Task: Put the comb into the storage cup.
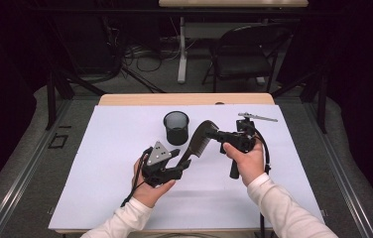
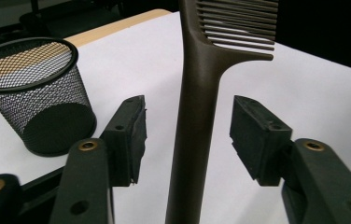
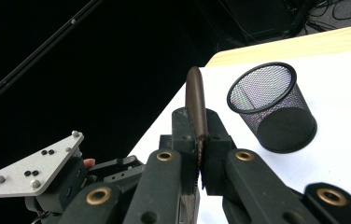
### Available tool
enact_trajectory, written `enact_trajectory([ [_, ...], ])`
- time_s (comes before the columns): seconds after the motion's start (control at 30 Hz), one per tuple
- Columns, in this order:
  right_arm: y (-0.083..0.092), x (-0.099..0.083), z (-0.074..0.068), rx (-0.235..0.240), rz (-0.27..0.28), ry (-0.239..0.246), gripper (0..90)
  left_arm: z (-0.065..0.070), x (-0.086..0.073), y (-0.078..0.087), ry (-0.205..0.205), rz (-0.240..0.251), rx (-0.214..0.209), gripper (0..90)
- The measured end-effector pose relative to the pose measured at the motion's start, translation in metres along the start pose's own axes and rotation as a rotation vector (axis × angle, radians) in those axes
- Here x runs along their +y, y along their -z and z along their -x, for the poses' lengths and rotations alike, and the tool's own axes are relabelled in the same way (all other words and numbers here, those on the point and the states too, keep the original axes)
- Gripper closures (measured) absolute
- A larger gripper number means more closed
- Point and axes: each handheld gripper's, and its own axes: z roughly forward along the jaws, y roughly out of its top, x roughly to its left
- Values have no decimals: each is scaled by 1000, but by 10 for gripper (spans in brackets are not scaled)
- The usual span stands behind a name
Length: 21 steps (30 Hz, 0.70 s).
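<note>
Your right gripper (image 1: 222,135) has its jaws clamped on the toothed end of the dark brown comb (image 1: 198,142); in the right gripper view the comb (image 3: 197,105) stands edge-on between the two pads, pinched tight, with its rounded tip rising above them. Your left gripper (image 1: 177,166) sits at the comb's handle end, but its jaws stand apart: in the left gripper view the handle (image 2: 197,121) runs up the middle with a clear gap to the pad (image 2: 134,133) on one side and another gap to the pad on the other, so neither pad presses on it. That leaves the comb carried by your right gripper alone, held up off the white sheet (image 1: 110,163) that covers the table, slanting from your left gripper up toward your right. The black mesh cup (image 1: 176,127) stands upright on the sheet just behind the comb, near its toothed end and apart from both grippers. Both of your hands come in from the near edge, in white sleeves (image 1: 279,208).
</note>
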Motion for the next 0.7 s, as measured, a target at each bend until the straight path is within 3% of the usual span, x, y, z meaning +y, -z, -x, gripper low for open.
enact_trajectory([
  [0.7, 3, 10, 1, -20, 16, 9, 868, -9, 6, 5, 31, 29, -24, 295],
])
